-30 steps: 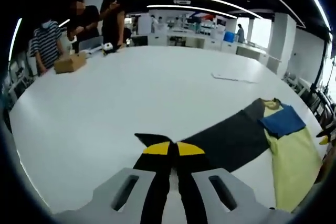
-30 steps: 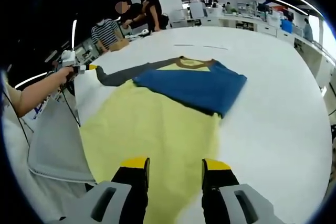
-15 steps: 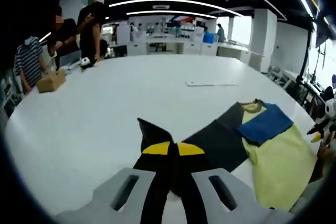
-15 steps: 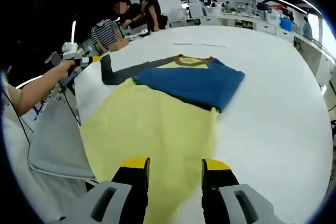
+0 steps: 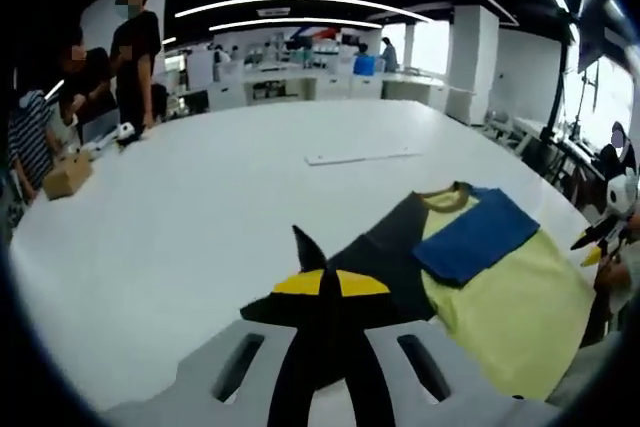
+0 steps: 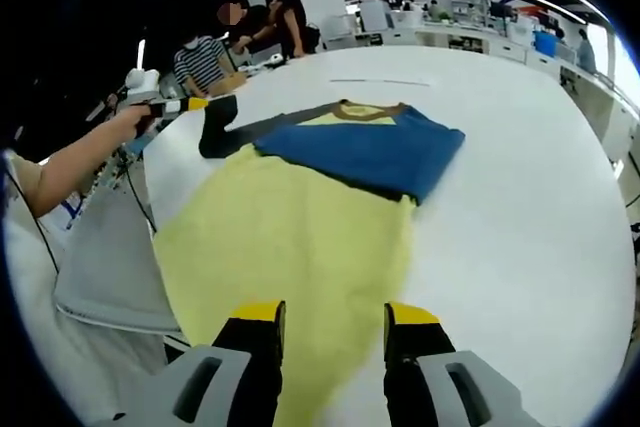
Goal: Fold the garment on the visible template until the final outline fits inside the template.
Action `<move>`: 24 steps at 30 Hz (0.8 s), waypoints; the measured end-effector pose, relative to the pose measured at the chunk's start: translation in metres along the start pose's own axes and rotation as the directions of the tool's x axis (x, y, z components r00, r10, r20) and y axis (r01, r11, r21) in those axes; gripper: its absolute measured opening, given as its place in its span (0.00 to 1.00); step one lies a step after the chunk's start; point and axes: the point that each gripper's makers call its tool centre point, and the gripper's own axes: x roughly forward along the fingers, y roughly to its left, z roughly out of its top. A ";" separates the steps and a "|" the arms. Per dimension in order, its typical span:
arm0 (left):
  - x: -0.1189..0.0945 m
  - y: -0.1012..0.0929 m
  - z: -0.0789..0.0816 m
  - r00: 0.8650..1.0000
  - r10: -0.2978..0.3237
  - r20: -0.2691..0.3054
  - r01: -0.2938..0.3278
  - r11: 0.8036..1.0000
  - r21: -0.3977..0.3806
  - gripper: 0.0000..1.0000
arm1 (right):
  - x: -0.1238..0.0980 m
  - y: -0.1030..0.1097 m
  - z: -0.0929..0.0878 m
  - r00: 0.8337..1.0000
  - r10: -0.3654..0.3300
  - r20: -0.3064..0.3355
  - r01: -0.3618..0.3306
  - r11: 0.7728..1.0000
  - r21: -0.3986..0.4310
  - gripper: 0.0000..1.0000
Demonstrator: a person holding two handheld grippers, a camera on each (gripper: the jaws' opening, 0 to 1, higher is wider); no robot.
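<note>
White and wide, the table (image 5: 220, 197) runs back to a bright open room where we see a few people (image 5: 130, 57) standing at its far edge beside a cardboard box (image 5: 66, 175). On the table lies the shirt (image 6: 300, 237), pale yellow in the body with a brown collar, its blue sleeve (image 6: 370, 152) folded across the chest. In the left gripper view we see the same shirt (image 5: 510, 297) off to the right, with the dark grey sleeve (image 5: 385, 252) stretching from the collar toward our jaws.

Our left gripper (image 5: 330, 285) is clenched on the end of that dark sleeve, yellow tips pressed together with a point of cloth sticking up just above them. In the right gripper view it shows at the left (image 6: 190, 105), held in a hand (image 6: 135, 122), with the sleeve's end bunched at its tip.

Our right gripper (image 6: 335, 315) hangs over the lower hem of the yellow body, jaws parted and holding nothing. A grey sheet (image 6: 110, 267) lies just beside the shirt's left edge, and a thin white sheet (image 5: 360, 156) rests farther up the table.
</note>
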 end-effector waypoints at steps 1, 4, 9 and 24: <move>0.001 -0.002 0.000 1.000 -0.003 -0.002 0.003 1.000 0.005 0.00 | 0.000 0.000 0.000 1.000 0.001 0.000 -0.001 1.000 0.001 0.36; 0.005 -0.012 0.000 1.000 -0.023 -0.018 0.023 0.999 0.034 0.00 | -0.001 -0.001 -0.001 1.000 0.001 0.000 -0.001 1.000 0.000 0.35; 0.010 -0.029 0.002 0.997 -0.063 -0.039 0.065 0.997 0.050 0.00 | -0.002 -0.001 -0.002 1.000 -0.001 -0.001 0.001 1.000 0.001 0.35; 0.024 -0.077 0.010 0.984 -0.160 -0.077 0.167 0.981 0.101 0.00 | -0.004 0.000 -0.004 1.000 0.000 0.000 0.000 1.000 0.004 0.35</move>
